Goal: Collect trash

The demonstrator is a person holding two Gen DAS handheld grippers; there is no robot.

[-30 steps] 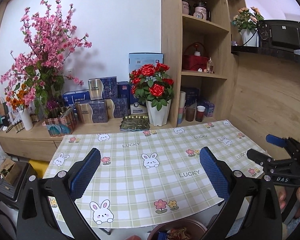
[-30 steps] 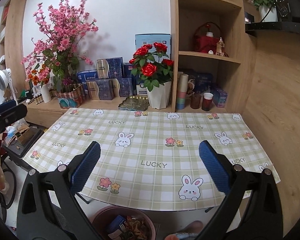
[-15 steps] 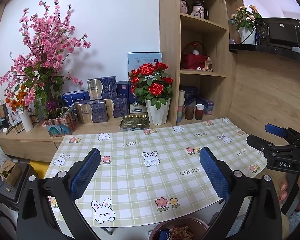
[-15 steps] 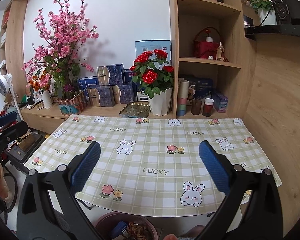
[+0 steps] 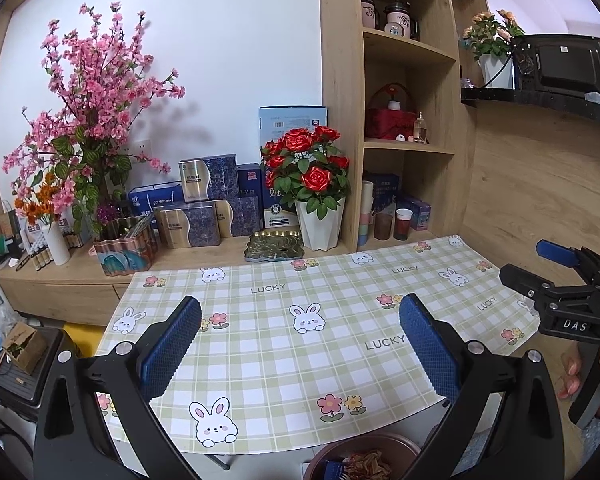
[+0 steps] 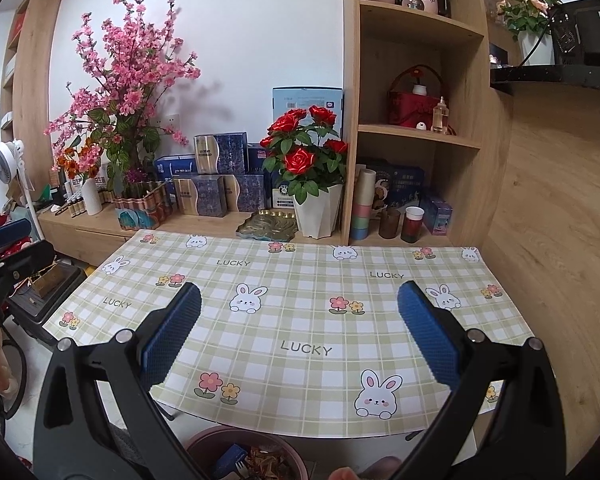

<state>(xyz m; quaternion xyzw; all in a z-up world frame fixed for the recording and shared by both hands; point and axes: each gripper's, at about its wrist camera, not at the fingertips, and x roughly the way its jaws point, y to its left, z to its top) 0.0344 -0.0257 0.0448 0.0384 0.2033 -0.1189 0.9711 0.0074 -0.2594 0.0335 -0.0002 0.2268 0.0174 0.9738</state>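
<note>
A brown round bin (image 6: 244, 454) stands on the floor under the table's near edge, holding crumpled brown scraps and a blue wrapper; its rim (image 5: 360, 456) also shows in the left wrist view. My left gripper (image 5: 300, 344) hovers open above the checked tablecloth (image 5: 300, 360), nothing between its blue pads. My right gripper (image 6: 300, 340) is open too, over the same cloth (image 6: 300, 320). The right gripper (image 5: 556, 276) appears from the side at the right of the left wrist view. The left one (image 6: 4, 248) shows at the left edge of the right wrist view.
Behind the table runs a low wooden ledge with a red rose pot (image 6: 316, 200), gift boxes (image 6: 204, 196), a green tray (image 6: 266, 224) and pink blossom (image 6: 124, 92). Shelves (image 6: 416, 136) with cups (image 6: 414, 224) stand at right. A wooden wall (image 6: 560, 240) bounds the right side.
Both grippers have drawn back and risen slightly, so the table sits a little farther off. Both stay open and empty.
</note>
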